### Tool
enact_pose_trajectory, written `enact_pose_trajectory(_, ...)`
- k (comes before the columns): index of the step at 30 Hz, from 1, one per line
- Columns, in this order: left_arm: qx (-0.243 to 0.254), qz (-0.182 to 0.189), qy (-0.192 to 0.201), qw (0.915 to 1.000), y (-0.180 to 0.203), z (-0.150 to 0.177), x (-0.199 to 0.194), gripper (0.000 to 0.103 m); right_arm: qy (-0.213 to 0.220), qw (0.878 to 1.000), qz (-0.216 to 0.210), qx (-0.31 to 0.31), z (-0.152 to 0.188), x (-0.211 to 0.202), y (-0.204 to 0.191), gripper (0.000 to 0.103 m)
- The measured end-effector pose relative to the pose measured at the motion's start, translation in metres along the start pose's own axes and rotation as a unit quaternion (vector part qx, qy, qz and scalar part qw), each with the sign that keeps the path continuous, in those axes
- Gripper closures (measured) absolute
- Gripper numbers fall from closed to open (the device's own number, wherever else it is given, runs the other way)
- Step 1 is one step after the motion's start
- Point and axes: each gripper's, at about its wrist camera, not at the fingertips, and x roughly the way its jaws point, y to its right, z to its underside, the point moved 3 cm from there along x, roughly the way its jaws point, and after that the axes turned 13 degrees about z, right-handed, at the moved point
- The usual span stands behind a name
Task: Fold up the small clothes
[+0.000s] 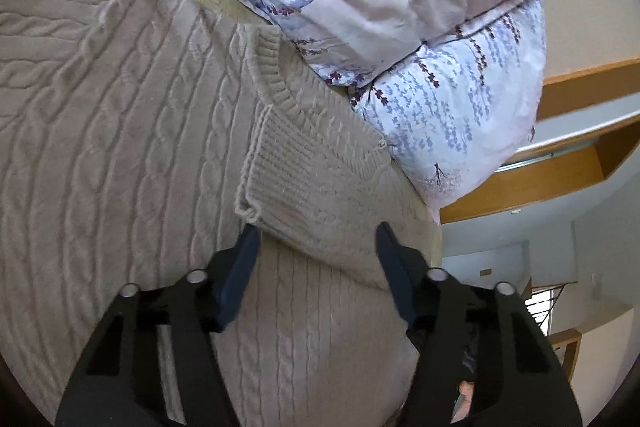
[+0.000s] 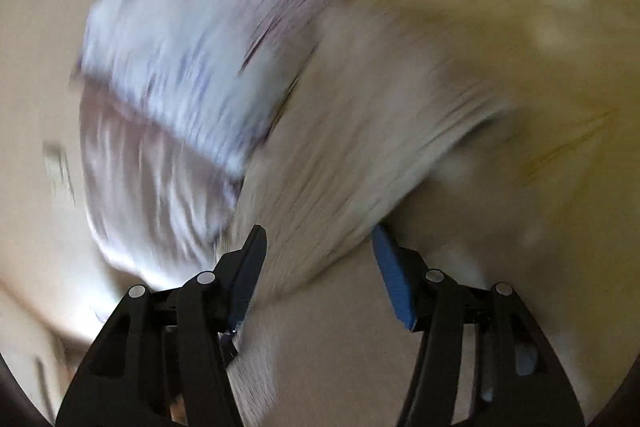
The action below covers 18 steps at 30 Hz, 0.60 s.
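A beige cable-knit sweater [image 1: 120, 131] is lying spread across a bed, filling the left and centre of the left wrist view, its ribbed collar [image 1: 276, 75] curving just beside a floral quilt [image 1: 400, 7] that is heaped along the sweater's far edge. A ribbed sleeve cuff [image 1: 280, 175] is lying folded over the sweater's body, directly ahead of the left claw [image 1: 316, 239]. That claw is standing wide open, its two blue-padded fingers [image 1: 240, 275] straddling the folded sleeve and gripping nothing, one fingertip touching or almost touching the cuff's corner. To the right, wooden trim [image 1: 580, 95] is running along a pale wall.

The right wrist view is heavily blurred. The right claw [image 2: 318, 235] is also standing wide open and empty, hovering over beige knit fabric [image 2: 360, 187], with the pale floral quilt [image 2: 180, 67] smeared across the left and a yellowish bed sheet [image 2: 520, 27] showing at the right.
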Motion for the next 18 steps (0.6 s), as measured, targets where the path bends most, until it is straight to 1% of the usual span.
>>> enact_pose_trajectory(1, -0.002, 0.000, 0.000, 1.0000, -0.001, -0.002, 0.003, 0.053, 0.008, 1.000, -0.002, 0.011, -0.006, -0.003, 0.004, 0.051)
enact_pose_trajectory(2, -0.005, 0.000, 0.000, 1.0000, -0.002, -0.004, 0.007, 0.060, 0.015, 1.000, -0.003, 0.017, -0.008, -0.005, 0.006, 0.054)
enact_pose_trajectory(4, -0.011, -0.004, -0.001, 0.9999, -0.004, -0.007, 0.015, 0.068, 0.034, 0.999, 0.000, 0.017, -0.010, -0.009, 0.007, 0.056)
enact_pose_trajectory(6, -0.009, -0.008, 0.000, 0.9999, -0.004, -0.010, 0.021, 0.081, 0.043, 0.999, 0.010, 0.012, -0.013, -0.008, 0.008, 0.060)
enact_pose_trajectory(7, 0.001, -0.014, 0.000, 0.9999, -0.003, -0.012, 0.024, 0.095, 0.044, 0.999, 0.012, 0.012, -0.013, -0.009, 0.010, 0.062)
enact_pose_trajectory(9, 0.024, -0.020, 0.006, 0.9995, 0.003, -0.017, 0.023, 0.096, 0.048, 0.999, 0.016, 0.008, -0.012, -0.007, 0.008, 0.063)
enact_pose_trajectory(12, 0.060, -0.022, 0.021, 0.9977, 0.015, -0.024, 0.010, 0.096, 0.056, 0.998, 0.026, -0.009, -0.007, -0.011, 0.007, 0.063)
enact_pose_trajectory(13, 0.080, -0.035, 0.034, 0.9956, 0.019, -0.027, -0.002, 0.096, 0.059, 0.998, 0.030, -0.014, -0.006, -0.010, 0.006, 0.063)
enact_pose_trajectory(15, 0.096, -0.054, 0.047, 0.9928, 0.019, -0.031, -0.014, 0.096, 0.061, 0.997, 0.034, -0.022, -0.004, -0.010, 0.006, 0.063)
enact_pose_trajectory(16, 0.099, -0.064, 0.047, 0.9919, 0.016, -0.032, -0.020, 0.096, 0.061, 0.997, 0.037, -0.026, -0.003, -0.009, 0.005, 0.063)
enact_pose_trajectory(18, 0.096, -0.075, 0.038, 0.9918, 0.008, -0.032, -0.023, 0.096, 0.065, 0.996, 0.050, -0.036, -0.001, -0.004, 0.004, 0.070)
